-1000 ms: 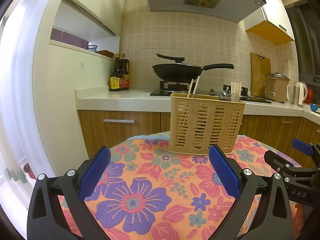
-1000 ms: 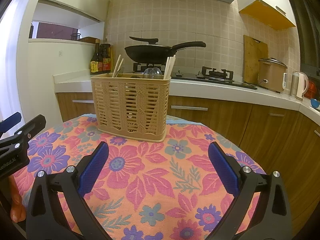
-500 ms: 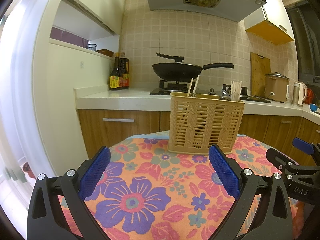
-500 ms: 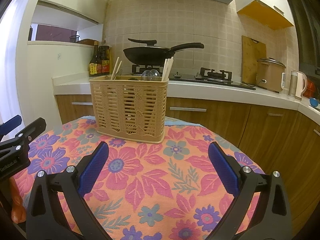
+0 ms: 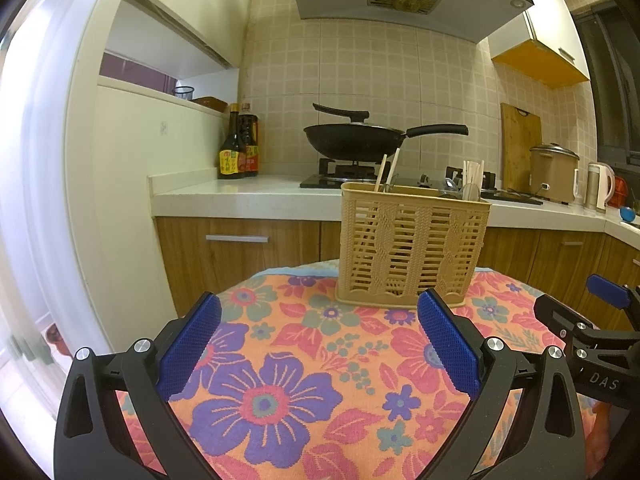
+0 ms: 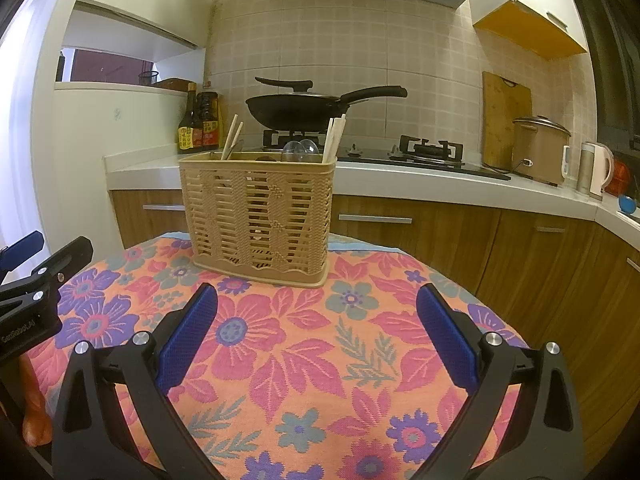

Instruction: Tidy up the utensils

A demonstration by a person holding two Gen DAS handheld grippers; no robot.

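A tan woven plastic utensil basket [image 5: 412,246] stands upright at the far side of the flowered table; it also shows in the right wrist view [image 6: 258,216]. Chopsticks [image 6: 334,138] and clear spoons [image 6: 298,150] stick up out of it. My left gripper [image 5: 318,342] is open and empty, held above the cloth in front of the basket. My right gripper [image 6: 316,338] is open and empty, also short of the basket. Each gripper shows at the edge of the other's view.
The table carries an orange flowered cloth [image 6: 304,344]. Behind it runs a kitchen counter [image 5: 248,196] with sauce bottles [image 5: 238,148], a black wok [image 5: 356,142] on the stove, a rice cooker [image 5: 554,172] and a kettle [image 5: 598,186].
Both views have shifted slightly; the basket sits a little lower and farther in the frames. Both grippers stay open and empty.
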